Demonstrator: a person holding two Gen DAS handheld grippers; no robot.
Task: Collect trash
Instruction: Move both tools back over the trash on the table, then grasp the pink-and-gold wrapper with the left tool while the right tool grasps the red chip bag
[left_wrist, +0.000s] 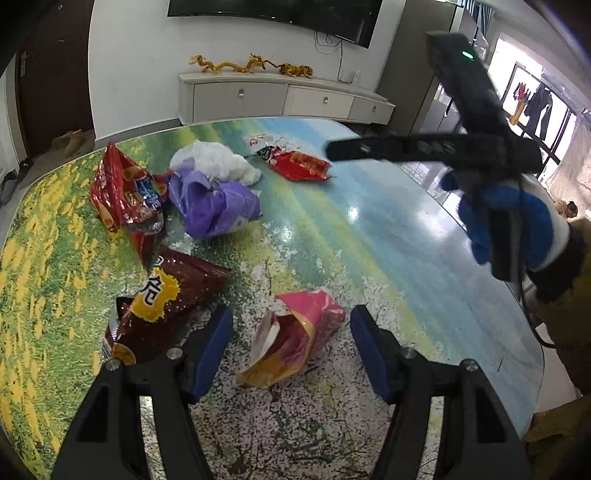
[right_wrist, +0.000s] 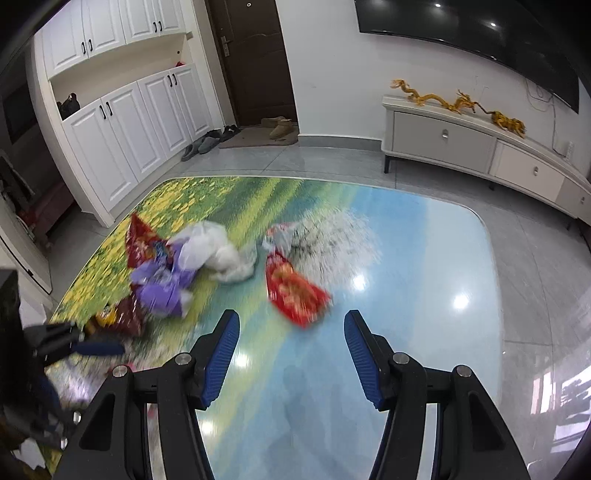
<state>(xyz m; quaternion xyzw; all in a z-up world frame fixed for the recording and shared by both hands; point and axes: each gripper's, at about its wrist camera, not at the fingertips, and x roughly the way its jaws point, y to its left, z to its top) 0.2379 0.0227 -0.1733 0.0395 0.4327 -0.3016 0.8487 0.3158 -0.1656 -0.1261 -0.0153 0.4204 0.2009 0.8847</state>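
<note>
Six pieces of trash are lying on the tabletop (left_wrist: 388, 236): four snack bags and two plastic bags. The left gripper (left_wrist: 291, 343) is hovering wide and empty over the pink snack bag (left_wrist: 295, 339); the right gripper (right_wrist: 291, 354) is gaping empty near the red snack bag (right_wrist: 295, 295).

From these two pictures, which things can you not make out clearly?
- Right wrist view: the purple bag, the white bag and the red snack bag are smeared by motion blur; their print is unreadable.
- Right wrist view: the dark red bag is partly hidden by the left hand-held gripper.
- Left wrist view: the right hand-held gripper shows side-on; its opening is unclear there.
</note>
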